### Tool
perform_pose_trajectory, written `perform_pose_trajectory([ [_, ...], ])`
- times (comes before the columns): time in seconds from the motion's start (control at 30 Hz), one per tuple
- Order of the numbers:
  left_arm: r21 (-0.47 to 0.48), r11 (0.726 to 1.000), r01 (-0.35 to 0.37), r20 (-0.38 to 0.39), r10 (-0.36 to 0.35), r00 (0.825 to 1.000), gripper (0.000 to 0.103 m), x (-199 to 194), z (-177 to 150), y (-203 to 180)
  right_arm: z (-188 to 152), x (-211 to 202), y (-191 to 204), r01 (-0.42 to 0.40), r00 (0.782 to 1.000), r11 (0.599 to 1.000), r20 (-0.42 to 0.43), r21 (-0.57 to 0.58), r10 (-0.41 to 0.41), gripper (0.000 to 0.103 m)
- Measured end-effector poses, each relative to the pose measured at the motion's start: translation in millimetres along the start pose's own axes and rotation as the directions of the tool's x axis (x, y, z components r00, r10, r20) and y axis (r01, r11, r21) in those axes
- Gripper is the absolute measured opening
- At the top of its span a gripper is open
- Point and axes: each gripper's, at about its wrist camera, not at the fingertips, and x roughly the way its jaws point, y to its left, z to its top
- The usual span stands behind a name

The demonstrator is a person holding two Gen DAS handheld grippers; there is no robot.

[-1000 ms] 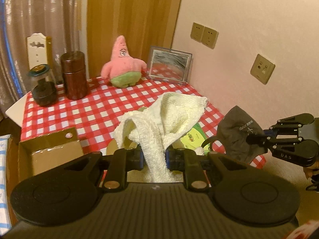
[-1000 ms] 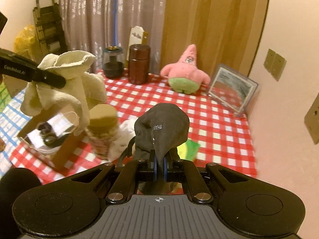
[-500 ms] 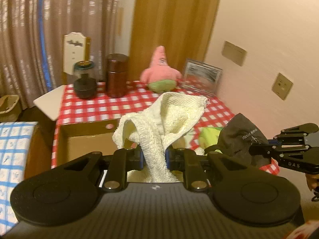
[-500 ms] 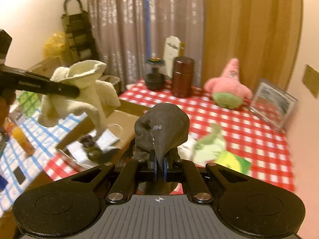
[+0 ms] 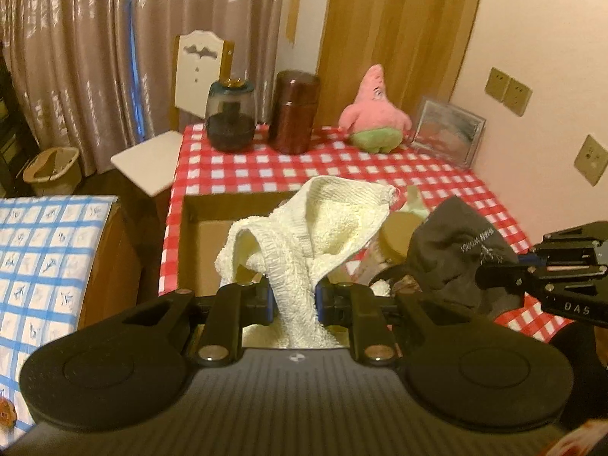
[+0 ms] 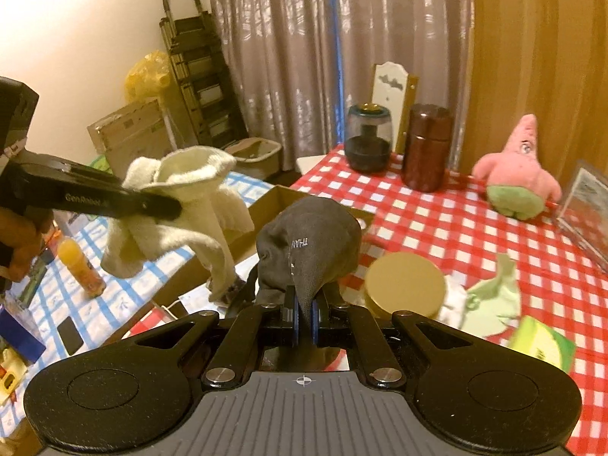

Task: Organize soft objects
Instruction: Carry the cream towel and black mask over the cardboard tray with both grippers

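My left gripper (image 5: pixel 293 300) is shut on a cream towel (image 5: pixel 323 224) and holds it in the air over an open cardboard box (image 5: pixel 212 235) at the left edge of the red checked table (image 5: pixel 304 167). My right gripper (image 6: pixel 303 317) is shut on a dark grey cloth (image 6: pixel 311 239), held up beside the box (image 6: pixel 262 209). The towel (image 6: pixel 178 205) and left gripper (image 6: pixel 159 205) show at the left of the right wrist view. The grey cloth (image 5: pixel 456 254) and right gripper (image 5: pixel 482 271) show at the right of the left wrist view. A pink star plush (image 5: pixel 374 114) sits at the back.
A gold-lidded jar (image 6: pixel 404 285), a pale green cloth (image 6: pixel 494 300) and a green packet (image 6: pixel 543 345) lie on the table. A dark jar (image 5: pixel 230 117), brown canister (image 5: pixel 294 112) and picture frame (image 5: pixel 448 131) stand at the back. A blue checked surface (image 5: pixel 41 250) lies left.
Both grippers have swung left with their cloths. The towel now hangs over the open box, and the grey cloth has come alongside it. Both grips are unchanged.
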Motion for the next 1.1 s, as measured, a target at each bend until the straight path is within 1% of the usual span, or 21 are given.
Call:
perform_pose_trajectory([
  [0.27,-0.003,1.0,-0.011,-0.061,0.011,0.998,0.017,45,-5,29,6,50,6,-0.012,1.0,0.999,-0.027,-0.03,0.011,0.006],
  [0.47,0.027,1.0,-0.007,-0.093,0.009,0.996,0.017,74,0,45,7,88,11,-0.032,0.999,0.998,-0.042,-0.061,0.03,0.006],
  [0.63,0.05,0.999,-0.005,-0.12,0.011,0.993,0.017,98,5,58,6,116,11,-0.028,0.998,0.996,-0.061,-0.087,0.023,0.007],
  [0.73,0.065,0.998,-0.001,-0.141,0.01,0.99,0.017,115,7,63,6,130,8,-0.023,0.997,0.996,-0.075,-0.089,0.017,0.006],
  [0.87,0.108,0.994,-0.015,-0.165,0.032,0.986,0.017,137,10,65,4,149,7,-0.019,0.996,0.995,-0.094,-0.099,0.009,0.006],
  [1.1,0.168,0.986,-0.019,-0.207,0.054,0.977,0.017,175,10,63,-5,180,3,-0.053,0.989,0.996,-0.14,-0.076,0.042,0.006],
])
